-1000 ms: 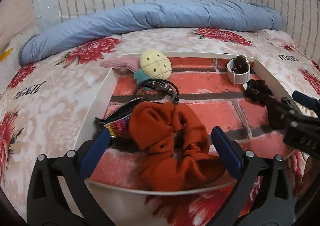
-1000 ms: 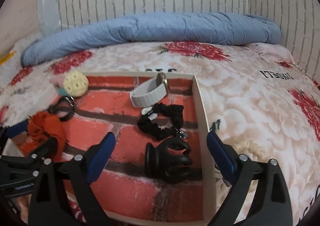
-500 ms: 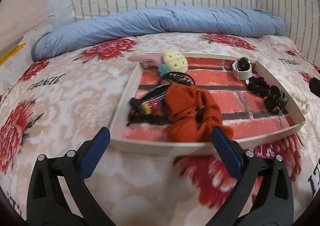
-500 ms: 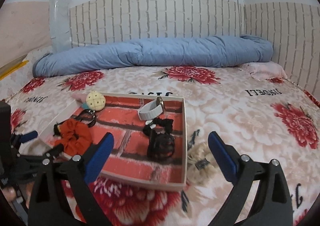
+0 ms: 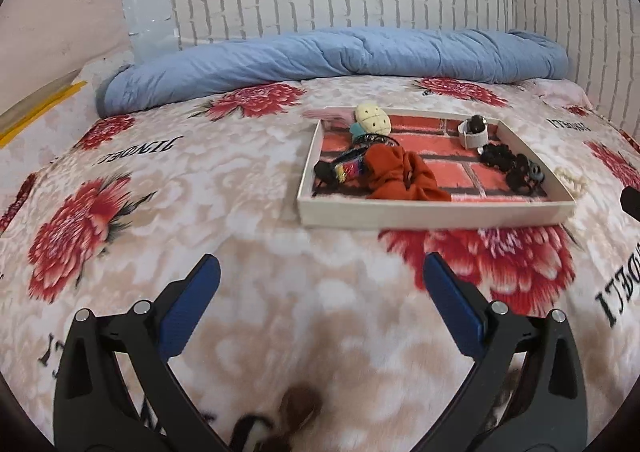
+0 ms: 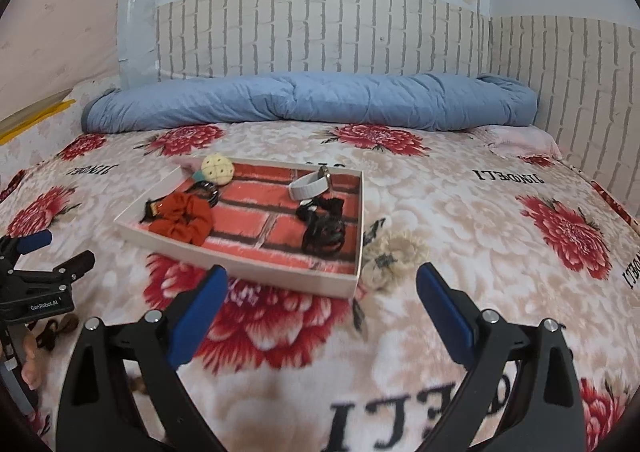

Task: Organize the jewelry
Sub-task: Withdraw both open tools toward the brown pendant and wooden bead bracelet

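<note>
Flowered bedding is lying under a shallow tray (image 6: 352,284) holding scrunchies and a watch, while both grippers, left (image 5: 322,298) and right (image 6: 322,306), are hovering wide open and empty, risking overlooking the cream scrunchie (image 6: 394,254) camouflaged just beside it.

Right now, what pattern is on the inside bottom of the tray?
A red brick pattern with dark mortar lines lines the tray; the left wrist view shows it best.

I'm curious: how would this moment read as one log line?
left gripper: open, empty | right gripper: open, empty | tray: filled | cream scrunchie: outside
</note>
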A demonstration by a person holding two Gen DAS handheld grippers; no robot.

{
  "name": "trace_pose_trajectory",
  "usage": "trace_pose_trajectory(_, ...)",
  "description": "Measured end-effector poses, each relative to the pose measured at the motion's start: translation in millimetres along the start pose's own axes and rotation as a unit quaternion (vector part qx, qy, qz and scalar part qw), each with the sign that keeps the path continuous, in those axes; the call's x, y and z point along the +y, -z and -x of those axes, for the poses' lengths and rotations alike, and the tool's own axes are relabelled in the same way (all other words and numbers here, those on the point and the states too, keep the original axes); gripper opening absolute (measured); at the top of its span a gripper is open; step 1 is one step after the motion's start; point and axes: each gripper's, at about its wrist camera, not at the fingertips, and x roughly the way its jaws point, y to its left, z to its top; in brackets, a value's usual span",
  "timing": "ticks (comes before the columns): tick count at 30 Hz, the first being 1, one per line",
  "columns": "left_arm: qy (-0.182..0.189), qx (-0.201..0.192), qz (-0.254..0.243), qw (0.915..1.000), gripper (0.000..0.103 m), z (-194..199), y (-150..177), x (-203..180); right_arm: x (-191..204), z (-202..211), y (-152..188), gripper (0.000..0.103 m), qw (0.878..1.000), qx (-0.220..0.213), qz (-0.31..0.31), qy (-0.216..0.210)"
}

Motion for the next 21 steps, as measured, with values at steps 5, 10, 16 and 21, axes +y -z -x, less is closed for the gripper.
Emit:
trace_pose_trajectory(5, -0.008, 0.006, 0.003, 0.9999, 0.098, 19.6, 18.5, 11.5, 15.6, 14.4, 17.9, 0.093, 1.0, 0.011, 0.012, -0.002)
trace_pose_trajectory(10, -0.012, 0.017, 0.001, 0.9998, 0.098, 31.0, 32.8, 19.8, 28.3, 24.7, 32.0, 0.093, 1.0, 0.022, 0.015, -0.004)
trace_pose_trajectory(16, -0.008, 0.021, -0.001, 0.9997, 0.098, 43.7, 48.3, 25.1, 40.0, 34.4, 45.1, 0.093, 0.999, 0.033, 0.016, 0.008)
trace_pose_trajectory(21, -0.001, 0.033, 0.0, 0.9995, 0.098, 47.7, 57.6, 30.1, 49.6, 35.3, 55.2, 0.093, 0.999, 0.049, 0.018, 0.014)
